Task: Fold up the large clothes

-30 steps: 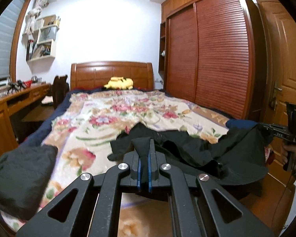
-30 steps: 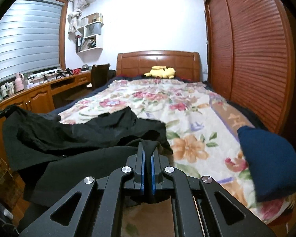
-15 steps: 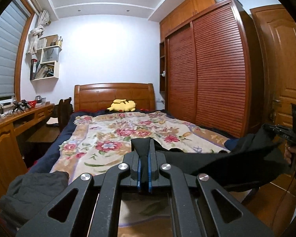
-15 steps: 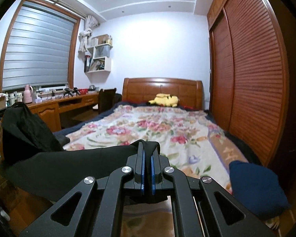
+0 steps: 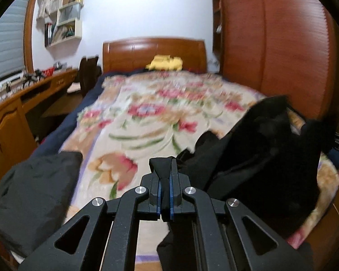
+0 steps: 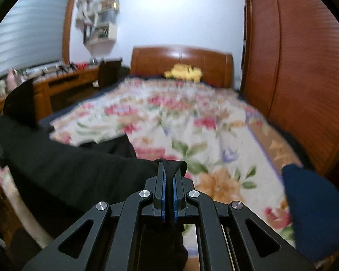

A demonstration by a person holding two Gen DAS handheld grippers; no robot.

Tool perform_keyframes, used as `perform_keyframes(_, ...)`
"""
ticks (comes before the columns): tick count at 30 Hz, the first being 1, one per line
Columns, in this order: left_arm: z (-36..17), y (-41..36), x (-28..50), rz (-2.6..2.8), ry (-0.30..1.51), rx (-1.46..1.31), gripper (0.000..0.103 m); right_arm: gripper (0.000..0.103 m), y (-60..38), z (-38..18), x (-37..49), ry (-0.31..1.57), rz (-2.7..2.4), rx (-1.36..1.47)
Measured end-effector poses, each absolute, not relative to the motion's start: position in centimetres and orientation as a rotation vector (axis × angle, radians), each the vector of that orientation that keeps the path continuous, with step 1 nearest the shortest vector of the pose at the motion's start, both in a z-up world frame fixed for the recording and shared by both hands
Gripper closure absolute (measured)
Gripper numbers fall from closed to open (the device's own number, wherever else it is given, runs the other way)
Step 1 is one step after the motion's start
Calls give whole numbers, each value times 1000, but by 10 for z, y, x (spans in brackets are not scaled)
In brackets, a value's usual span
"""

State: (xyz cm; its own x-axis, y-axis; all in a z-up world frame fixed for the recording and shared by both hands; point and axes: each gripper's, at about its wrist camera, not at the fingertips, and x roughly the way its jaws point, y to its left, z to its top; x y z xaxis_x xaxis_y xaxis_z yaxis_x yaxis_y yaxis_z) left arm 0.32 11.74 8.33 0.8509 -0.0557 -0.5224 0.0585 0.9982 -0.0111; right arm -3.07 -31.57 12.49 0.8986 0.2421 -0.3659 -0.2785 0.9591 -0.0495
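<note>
Bedroom first: a big bed [image 5: 147,122] with a flowery blanket fills the middle, with a wooden headboard [image 5: 153,52] and a yellow toy [image 5: 166,62] at the far end. On the left side there is a long wooden desk [image 5: 22,103], a window blind [image 6: 29,24] and shelves [image 5: 64,18] on the wall. A grey bundle [image 5: 34,198] lies at the near left corner of the bed. On the right side stands a tall brown wardrobe [image 5: 282,45], and a blue bundle [image 6: 314,212] sits at the near right corner of the bed. The black garment [image 5: 255,153] is the thing to fold. It hangs between the two grippers at the foot of the bed, and part of it is bunched up over the blanket. It is not spread flat, and no neat fold shows yet, so I think the job is only at its start. It looks like the garment needs to be laid out smooth on the bed, then folded. The left gripper [image 5: 166,180] is closed tight and pinches one edge of the black cloth between its blue pads. The right gripper [image 6: 168,180] is closed tight too and pinches another edge. Both pictures are blurry, so small creases in the cloth are hard to see.
</note>
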Motion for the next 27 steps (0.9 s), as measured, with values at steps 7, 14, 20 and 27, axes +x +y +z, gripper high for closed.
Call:
perform_keyframes(7,49,114,54,-41,601,10,97,99,-299,70,53,501,260,-141)
perform_keyframes(14,49,108,115,-19,592,25,97,99,-292,86,134,503,248,-139)
perform_keyframes(20,56,102,150,2,558,42,97,99,-287,77,200,495,229,-112)
perform_keyframes(27,50,99,160,-29,556,36,88,99,-274,67,239,480,225,-90)
